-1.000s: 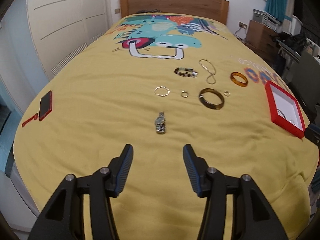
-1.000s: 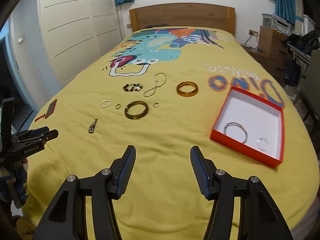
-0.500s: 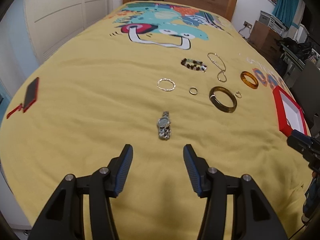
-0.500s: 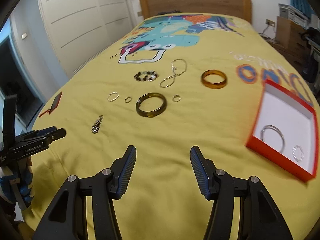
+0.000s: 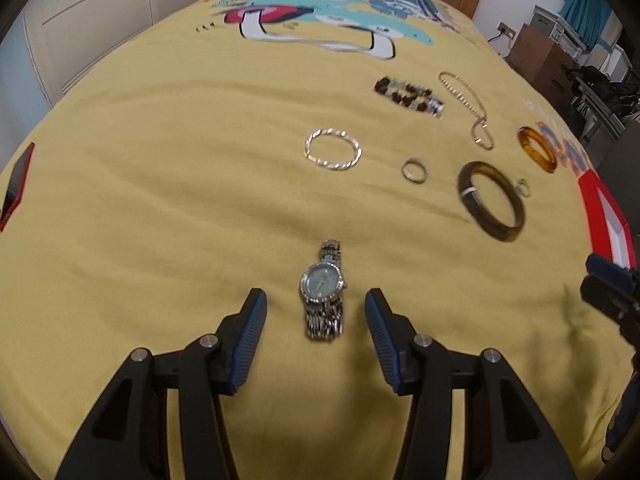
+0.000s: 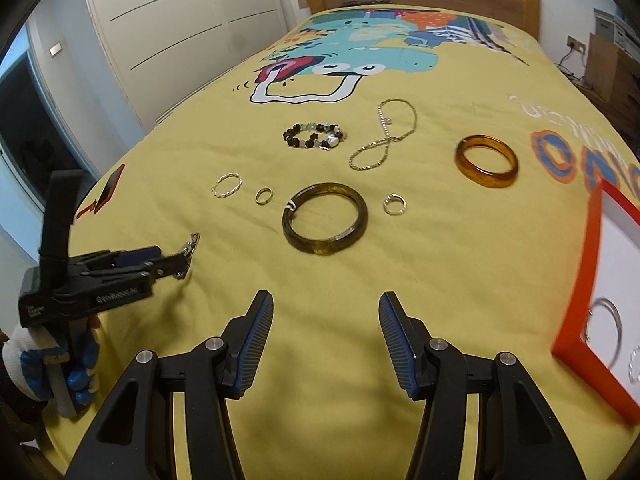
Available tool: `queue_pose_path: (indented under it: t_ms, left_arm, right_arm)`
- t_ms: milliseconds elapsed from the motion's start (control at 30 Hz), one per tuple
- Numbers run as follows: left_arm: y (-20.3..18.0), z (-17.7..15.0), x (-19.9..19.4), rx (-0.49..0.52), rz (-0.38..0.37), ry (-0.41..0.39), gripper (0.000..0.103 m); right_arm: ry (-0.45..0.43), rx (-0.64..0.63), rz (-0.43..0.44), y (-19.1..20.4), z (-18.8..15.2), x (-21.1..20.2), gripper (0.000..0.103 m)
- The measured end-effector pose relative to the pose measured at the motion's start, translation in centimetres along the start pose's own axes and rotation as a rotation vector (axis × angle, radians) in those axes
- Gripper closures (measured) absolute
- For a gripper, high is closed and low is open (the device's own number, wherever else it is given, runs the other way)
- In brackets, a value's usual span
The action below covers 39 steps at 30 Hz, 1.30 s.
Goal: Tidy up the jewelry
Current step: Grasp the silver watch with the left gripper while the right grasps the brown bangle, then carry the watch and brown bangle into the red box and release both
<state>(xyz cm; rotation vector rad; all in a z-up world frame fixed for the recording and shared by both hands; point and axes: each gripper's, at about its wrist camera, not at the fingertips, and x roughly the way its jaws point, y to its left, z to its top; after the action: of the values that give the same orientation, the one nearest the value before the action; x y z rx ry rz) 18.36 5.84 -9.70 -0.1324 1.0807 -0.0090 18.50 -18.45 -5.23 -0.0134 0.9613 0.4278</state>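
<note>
A silver watch (image 5: 323, 288) lies on the yellow bedspread, between the tips of my open left gripper (image 5: 316, 300); the fingers stand on either side and do not touch it. In the right wrist view the watch (image 6: 188, 252) pokes out past the left gripper (image 6: 176, 264). My right gripper (image 6: 326, 304) is open and empty above the bedspread, just short of the dark olive bangle (image 6: 325, 219). A red box with a white floor (image 6: 600, 280) at the right holds two silver rings (image 6: 604, 324).
Loose on the bedspread lie an amber bangle (image 6: 486, 161), a chain (image 6: 384, 136), a bead bracelet (image 6: 314, 136), a twisted silver hoop (image 6: 227, 185) and two small rings (image 6: 264, 195) (image 6: 394, 204). A red phone (image 5: 16, 184) lies at the left edge.
My left gripper has moved forward and down until its open fingers flank the watch. My right gripper has moved left and forward toward the olive bangle, so the red box slid to the right edge.
</note>
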Motion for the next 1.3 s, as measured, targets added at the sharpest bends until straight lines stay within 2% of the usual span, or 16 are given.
queue_pose_path:
  t_ms: [67,167,233,267,400,533,700,767,833,900,1100,1300]
  left_arm:
    - [0.1,0.1,0.7,-0.001,0.002,0.007,0.059]
    - [0.2,0.3,1.0,0.008,0.011,-0.003,0.068]
    - [0.1,0.3,1.0,0.017,0.017,-0.01,0.08]
    - [0.1,0.3,1.0,0.021,0.019,-0.011,0.083]
    - [0.4,0.2,0.8,0.022,0.013,-0.021,0.086]
    - [0.8,0.7,0.1,-0.004,-0.001,-0.038,0.086]
    - [1.5,1.0,-1.1,-0.026,-0.014,-0.066,0.086]
    - [1.7,1.1,-1.6,-0.026,-0.018,-0.074,0.086]
    - [1.7,1.1,-2.0,-0.028,-0.019,-0.08,0.086]
    - [1.8,1.1,-2.5,-0.031,-0.019,-0.086,0.086]
    - [2.1,0.4,-4.6,-0.038,-0.018,-0.109,0.086]
    - [1.2,-0.5,-7.4,-0.022,-0.028,-0.143,0.086]
  right_arm:
    - [0.003,-0.004,0.01,0.1,0.7,0.7,0.049]
    - [0.007,-0.02,0.028,0.6,2.0,2.1,0.053]
    - [0.014,-0.029,0.039,1.0,2.7,3.2,0.055]
    - [0.017,-0.031,0.044,1.2,3.1,3.7,0.056]
    - [0.032,-0.048,0.058,1.9,4.2,5.5,0.059]
    - [0.065,-0.069,0.073,2.6,4.9,7.3,0.071]
    - [0.114,-0.087,0.063,2.9,5.5,9.5,0.077]
    - [0.131,-0.093,0.053,3.1,5.5,10.3,0.081]
    - [0.146,-0.098,0.046,3.3,5.4,10.9,0.091]
    - [0.16,-0.1,0.047,3.5,5.2,11.2,0.094]
    - [0.128,-0.064,0.078,3.8,4.7,9.2,0.095]
    - [0.052,-0.003,0.124,4.2,3.6,4.7,0.095]
